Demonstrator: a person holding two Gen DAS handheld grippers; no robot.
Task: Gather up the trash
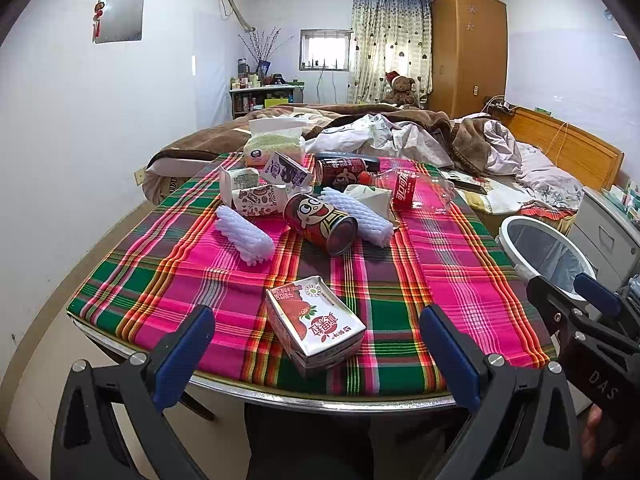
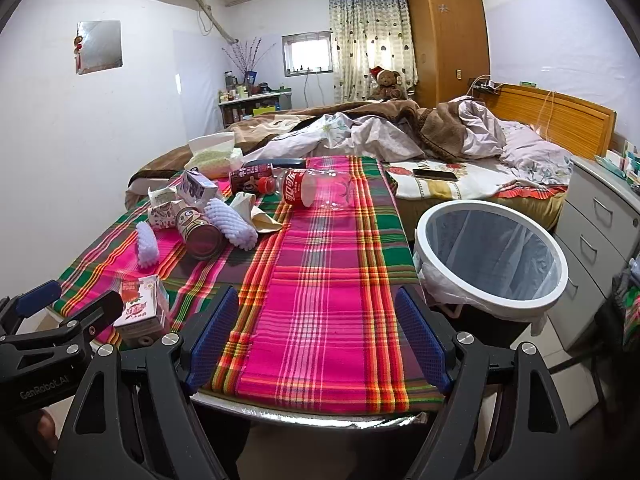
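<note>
Left wrist view: the left gripper (image 1: 316, 354) gapes empty around the juice carton (image 1: 314, 322) at the table's (image 1: 256, 388) near edge; a nudge could tip it off. Right gripper (image 2: 320, 338), also spread, waits beside the bin (image 2: 490, 258).

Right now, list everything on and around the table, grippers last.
Tablecloth: one, pink-green plaid, covers table.
Carton: one, red-white, near edge, closest to left gripper.
Cans: two, red; one on its side mid-table, one behind it.
Foam nets: two, white; one left of the near can, one right of it.
Bottle: one, clear, red label, lying at far right.
Small cartons: a few, white-purple, far left.
Tissue pack: one, far edge.
Bin: one, white rim, lined, right of table.
Phone: one, black, on bed.
Left gripper: open.
Right gripper: open.
</note>
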